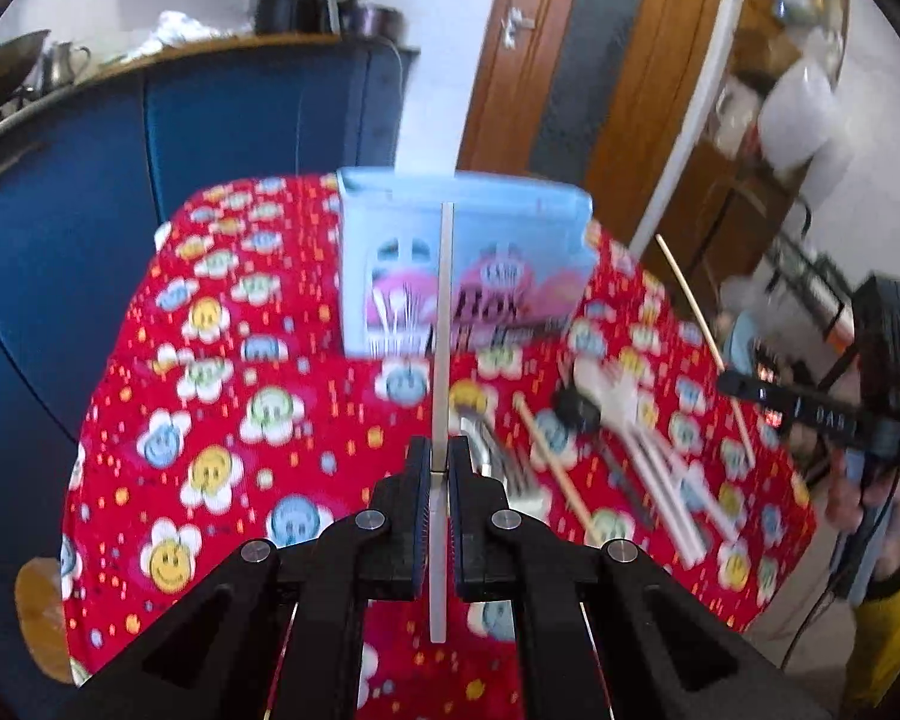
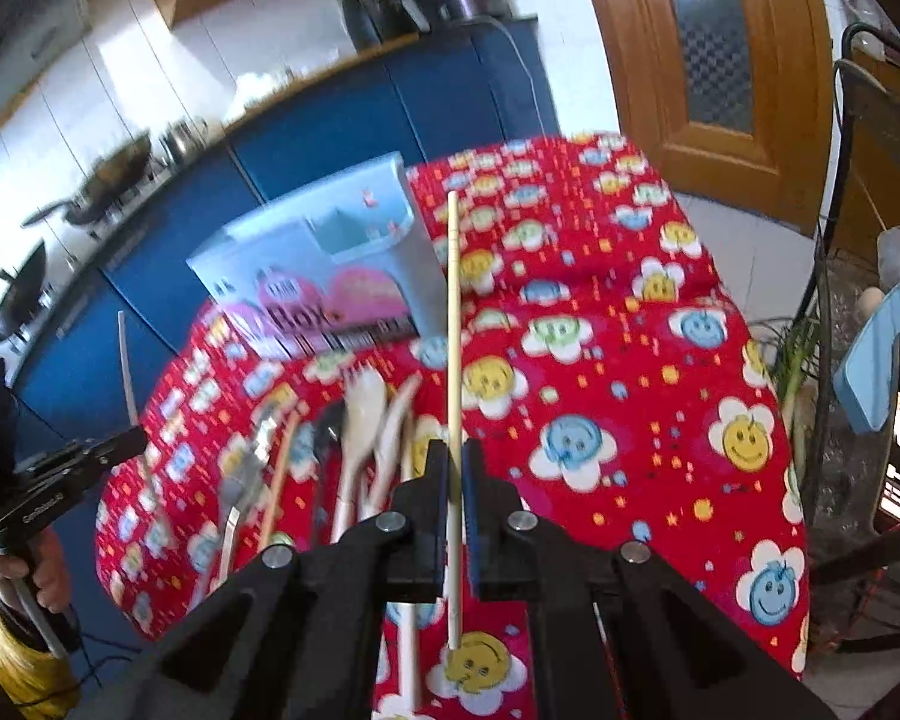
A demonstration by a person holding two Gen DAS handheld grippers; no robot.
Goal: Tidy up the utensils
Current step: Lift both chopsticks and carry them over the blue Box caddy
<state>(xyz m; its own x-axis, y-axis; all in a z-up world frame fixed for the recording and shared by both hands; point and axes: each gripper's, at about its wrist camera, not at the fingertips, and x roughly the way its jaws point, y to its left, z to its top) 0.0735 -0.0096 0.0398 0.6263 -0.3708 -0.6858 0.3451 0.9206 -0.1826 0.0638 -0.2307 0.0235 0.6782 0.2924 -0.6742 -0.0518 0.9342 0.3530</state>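
Mid pick-and-carry step: left gripper [image 1: 440,468] clenched on a thin white plastic chopstick [image 1: 445,324], stick running straight up past the jaws, lower end poking out below the pads. Right gripper [image 2: 455,468] clenched on a pale wooden chopstick [image 2: 453,324], same upright pose, lower end hanging over the red smiley-flower tablecloth [image 2: 660,372]. Both sticks clear of the cloth, so judged as lifted and on the way to the light-blue plastic utensil box with pink printed label [image 1: 462,252], standing at the far side of the table.

Remaining pile between the grippers and box: white plastic fork and spoons [image 2: 366,414], a metal fork [image 1: 498,456], another wooden chopstick [image 1: 555,462], a dark-headed utensil [image 1: 576,408] — all lying loose on the cloth, not yet sorted.

Next move probably calls for tipping each stick over the box's open top and letting go only once the tip is inside; long thin sticks could pivot in the pads.

Box interior and any compartments not visible from either view. Motion blur over the pile, exact count and types unclear. Person's hand [image 2: 36,576] and yellow sleeve cut off at frame edge
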